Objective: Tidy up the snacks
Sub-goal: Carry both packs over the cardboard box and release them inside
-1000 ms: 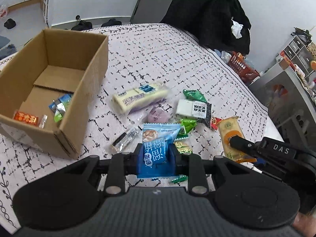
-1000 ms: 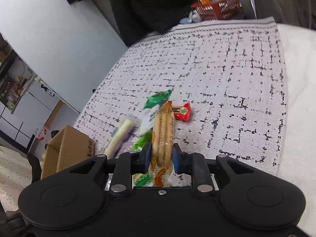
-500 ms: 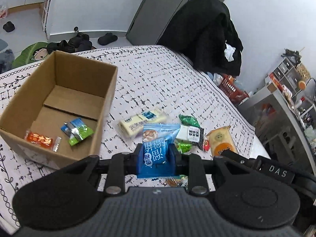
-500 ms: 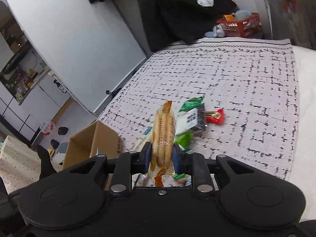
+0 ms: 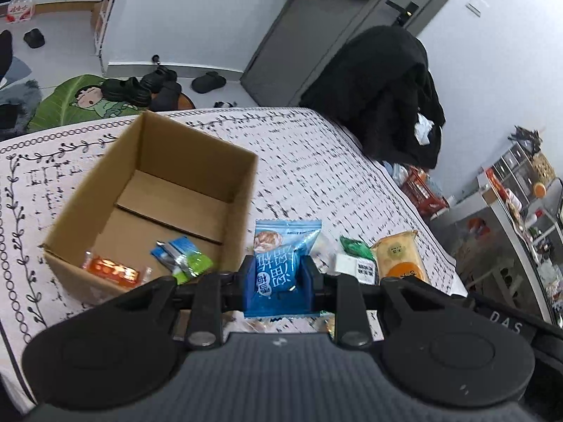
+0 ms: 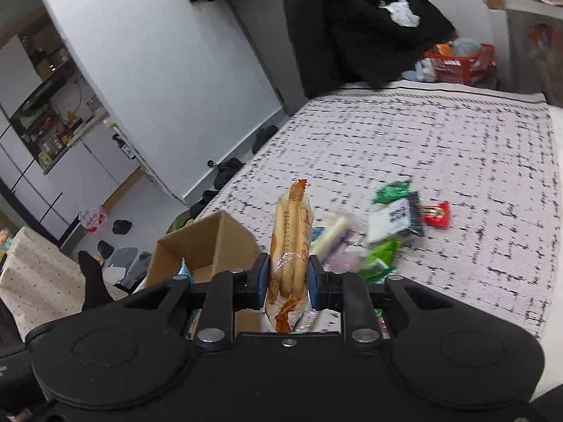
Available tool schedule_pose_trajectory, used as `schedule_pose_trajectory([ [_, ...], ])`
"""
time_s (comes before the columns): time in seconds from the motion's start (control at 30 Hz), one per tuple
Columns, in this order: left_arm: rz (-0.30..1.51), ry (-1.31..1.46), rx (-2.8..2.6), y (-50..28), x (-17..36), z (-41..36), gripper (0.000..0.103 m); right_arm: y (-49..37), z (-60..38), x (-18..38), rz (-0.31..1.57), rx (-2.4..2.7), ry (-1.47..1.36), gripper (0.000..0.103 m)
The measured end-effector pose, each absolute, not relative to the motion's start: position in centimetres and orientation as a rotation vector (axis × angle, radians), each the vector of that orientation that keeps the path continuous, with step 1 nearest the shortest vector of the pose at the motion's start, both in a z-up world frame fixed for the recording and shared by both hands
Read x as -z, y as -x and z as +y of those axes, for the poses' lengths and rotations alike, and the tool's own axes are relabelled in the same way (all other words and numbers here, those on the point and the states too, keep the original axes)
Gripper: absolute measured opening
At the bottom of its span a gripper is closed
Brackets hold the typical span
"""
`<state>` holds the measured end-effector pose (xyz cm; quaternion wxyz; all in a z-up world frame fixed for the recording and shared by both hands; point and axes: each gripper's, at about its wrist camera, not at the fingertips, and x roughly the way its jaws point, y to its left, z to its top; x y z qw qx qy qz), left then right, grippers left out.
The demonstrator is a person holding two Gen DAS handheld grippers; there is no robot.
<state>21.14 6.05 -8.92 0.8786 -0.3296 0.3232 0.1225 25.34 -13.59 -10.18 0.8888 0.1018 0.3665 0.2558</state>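
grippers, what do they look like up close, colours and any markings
Both the left gripper and the right gripper are matte black with two round housings, silver screws and blue finger pads. White letters "DAS" show at the left view's right edge.

Left wrist view: looks forward and down along its fingers, from above the near edge of the patterned bed cover [image 5: 316, 161], cardboard box [image 5: 155, 190] close at left. Right wrist view: same tilt, faces the box [image 6: 207, 242] from the right. Shared: box, cover [image 6: 422, 147], black coat [image 5: 383, 95] [image 6: 352, 24].
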Motion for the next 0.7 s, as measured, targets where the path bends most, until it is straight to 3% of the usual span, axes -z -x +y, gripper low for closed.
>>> schedule_pose_trajectory([
  [0.7,0.653,0.798,-0.359,-19.6,10.9,12.2,0.026,-24.2,-5.5,9.8,0.773,-0.626,-0.153,0.023],
])
